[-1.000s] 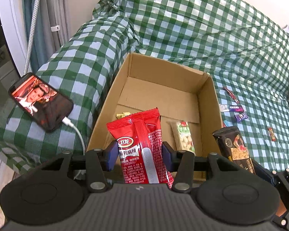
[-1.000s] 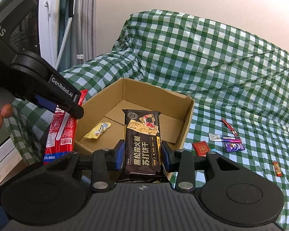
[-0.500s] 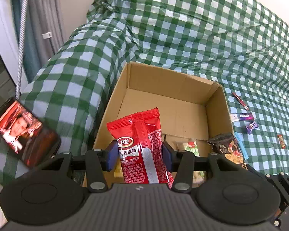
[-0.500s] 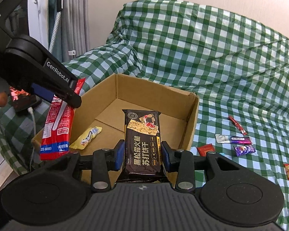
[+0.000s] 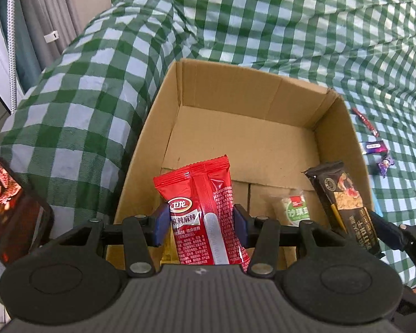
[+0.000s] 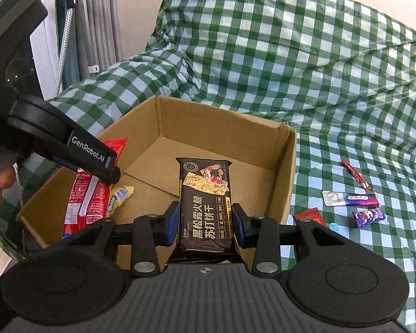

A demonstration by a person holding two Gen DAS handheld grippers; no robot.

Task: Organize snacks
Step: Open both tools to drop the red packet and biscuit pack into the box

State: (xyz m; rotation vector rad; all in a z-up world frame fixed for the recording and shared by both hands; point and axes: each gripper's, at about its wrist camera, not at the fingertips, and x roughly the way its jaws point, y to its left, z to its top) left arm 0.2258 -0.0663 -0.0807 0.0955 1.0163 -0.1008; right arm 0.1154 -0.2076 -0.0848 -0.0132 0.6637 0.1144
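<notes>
- The red spicy-strip packet (image 5: 205,216) stands upright in the left gripper (image 5: 201,226), whose blue pads press its two sides, low on the pack, so most of it projects over the near end of the cardboard box (image 5: 163,105); it looks poised for a drop inside.
- The black cracker packet (image 6: 205,208) is clamped the same way by the right gripper (image 6: 205,226), label up, above the box's near right part.
- On the box floor lie a yellow candy wrapper (image 6: 119,197) at about 9 o'clock of the cracker packet and a green-and-white pouch (image 5: 294,208), partly hidden, so its contents are uncertain.
- Loose on the checked cloth (image 6: 332,83), at 3 o'clock of the box, wait a red stick sachet (image 6: 355,173), a purple-and-white bar (image 6: 349,198), a purple candy (image 6: 368,216) and a red packet (image 6: 309,216), presumably next for boxing.
- At 9 o'clock in the left view a phone (image 5: 11,202) plays video.
</notes>
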